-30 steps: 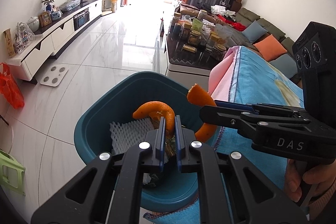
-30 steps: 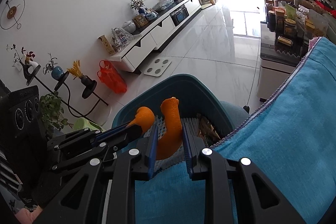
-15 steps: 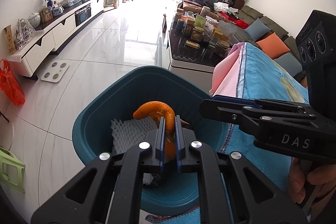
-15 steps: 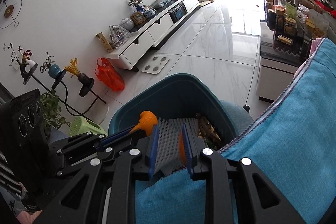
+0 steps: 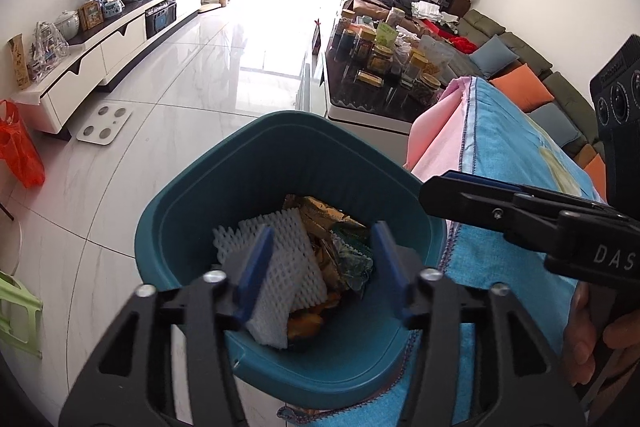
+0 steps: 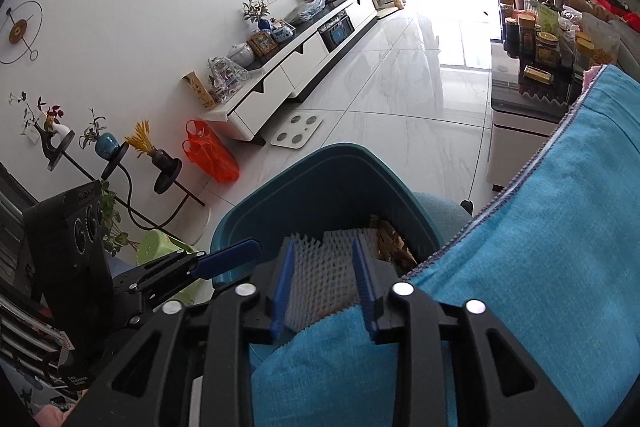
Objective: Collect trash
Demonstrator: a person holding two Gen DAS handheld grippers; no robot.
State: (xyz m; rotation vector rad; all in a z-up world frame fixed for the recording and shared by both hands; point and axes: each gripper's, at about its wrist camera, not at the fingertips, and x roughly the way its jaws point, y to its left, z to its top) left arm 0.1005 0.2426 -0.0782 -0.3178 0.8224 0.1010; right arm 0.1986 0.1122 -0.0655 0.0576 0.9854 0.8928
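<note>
Inside ribbed teal bin (image 5: 256,163), white foam netting (image 5: 280,267), crumpled wrappers (image 5: 336,239).

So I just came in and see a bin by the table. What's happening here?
A person is collecting trash with a claw in each hand. Both the left claw and the right claw hang over the teal bin, jaws opening with nothing between them. White foam netting, wrappers and orange peel lie inside.

I see white tile floor (image 5: 168,131) w/ teal bin (image 5: 280,155) standing on it, right beside table w/ blue cloth (image 6: 560,227). Also on floor: white scale (image 5: 105,125), orange bag (image 6: 210,157), green stool (image 5: 16,311).
</note>
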